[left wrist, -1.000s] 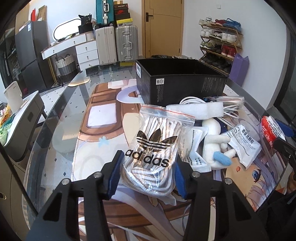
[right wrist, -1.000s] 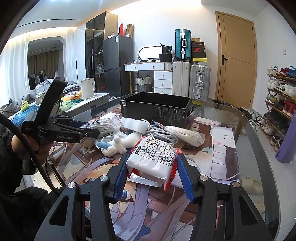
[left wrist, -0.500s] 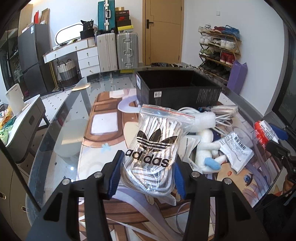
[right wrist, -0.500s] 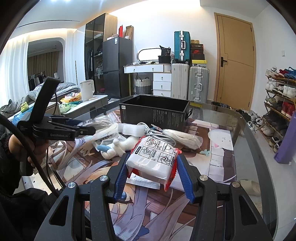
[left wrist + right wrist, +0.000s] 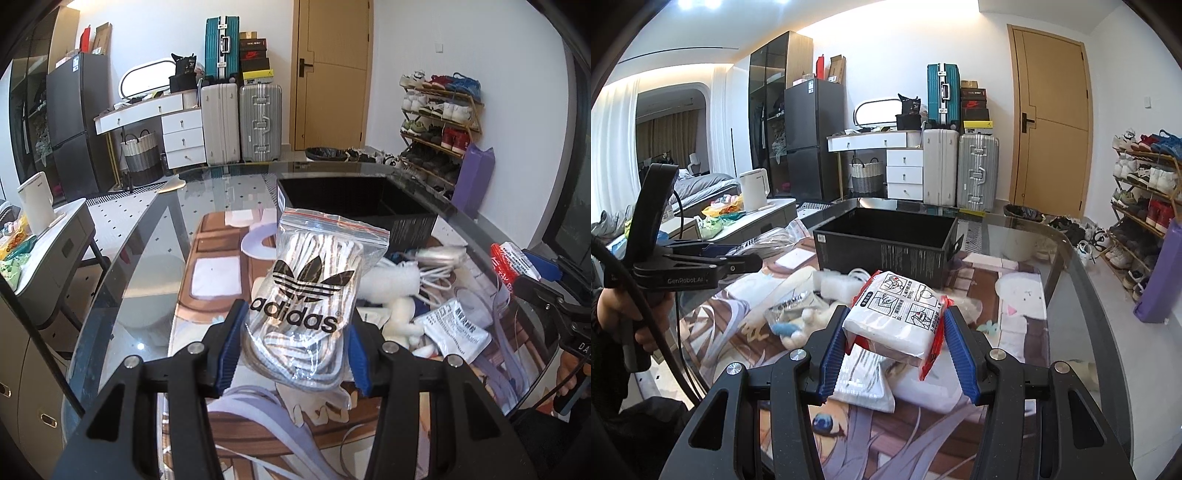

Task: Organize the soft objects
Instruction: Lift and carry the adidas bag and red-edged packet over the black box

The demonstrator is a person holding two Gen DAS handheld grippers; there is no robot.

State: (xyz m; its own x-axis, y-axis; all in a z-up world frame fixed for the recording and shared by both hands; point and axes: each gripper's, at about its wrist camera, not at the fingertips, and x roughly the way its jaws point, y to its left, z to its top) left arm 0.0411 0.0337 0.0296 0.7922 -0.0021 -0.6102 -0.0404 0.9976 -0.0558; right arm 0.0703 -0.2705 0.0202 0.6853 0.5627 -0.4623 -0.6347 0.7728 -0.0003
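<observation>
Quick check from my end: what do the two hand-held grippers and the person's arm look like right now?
Each hand-held gripper is matte black, with two angular fingers, silver screws and ribbed blue pads: the left hand-held gripper, the right hand-held gripper. Seen from the right wrist camera, the left one has "GenRobot.AI" in pale lettering on its side, a tall black handle and a black cable. The hand comes from a dark sleeve.

Both held packets, laces bag (image 5: 306, 302) and white pack (image 5: 897, 314), higher now.
</observation>
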